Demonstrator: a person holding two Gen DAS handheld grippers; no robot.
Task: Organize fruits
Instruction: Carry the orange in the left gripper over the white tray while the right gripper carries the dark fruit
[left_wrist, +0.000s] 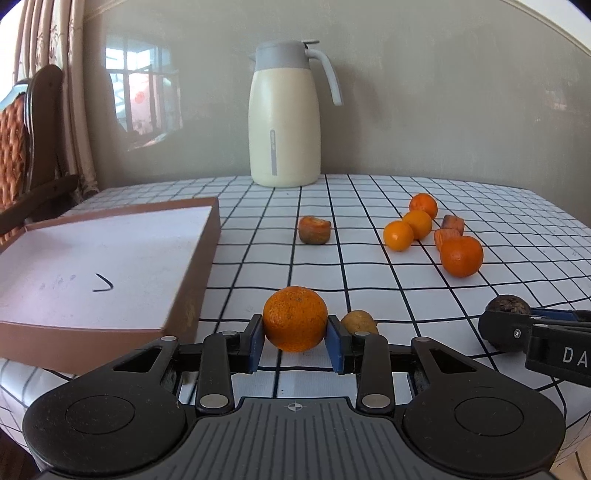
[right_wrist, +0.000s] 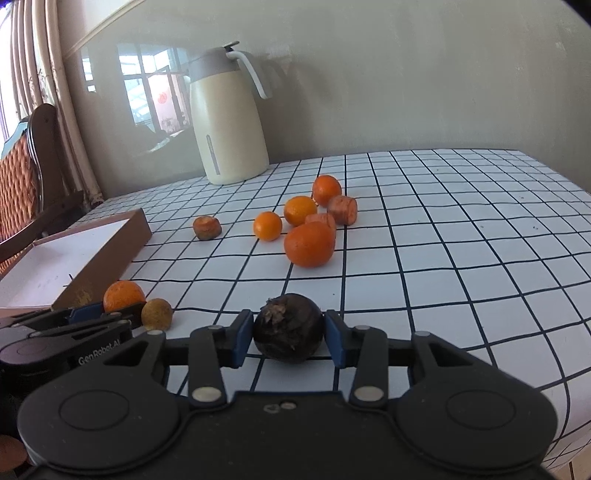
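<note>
Two grippers each hold one fruit, low over the checked tablecloth (left_wrist: 369, 266). The left gripper (left_wrist: 295, 336) squeezes an orange (left_wrist: 294, 318) between its blue pads, just beside the brown box (left_wrist: 192, 284), which has a white inside. A small yellow-brown fruit (left_wrist: 358, 322) sits right behind the pad on the right. The right gripper (right_wrist: 289, 338) squeezes a dark round fruit (right_wrist: 289, 326). Farther back lie a bunch of oranges (right_wrist: 308, 243) and some orange chunks (right_wrist: 342, 209), close together. One brownish chunk (right_wrist: 207, 227) sits apart from them. A cream jug (left_wrist: 283, 118) stands by the wall.
</note>
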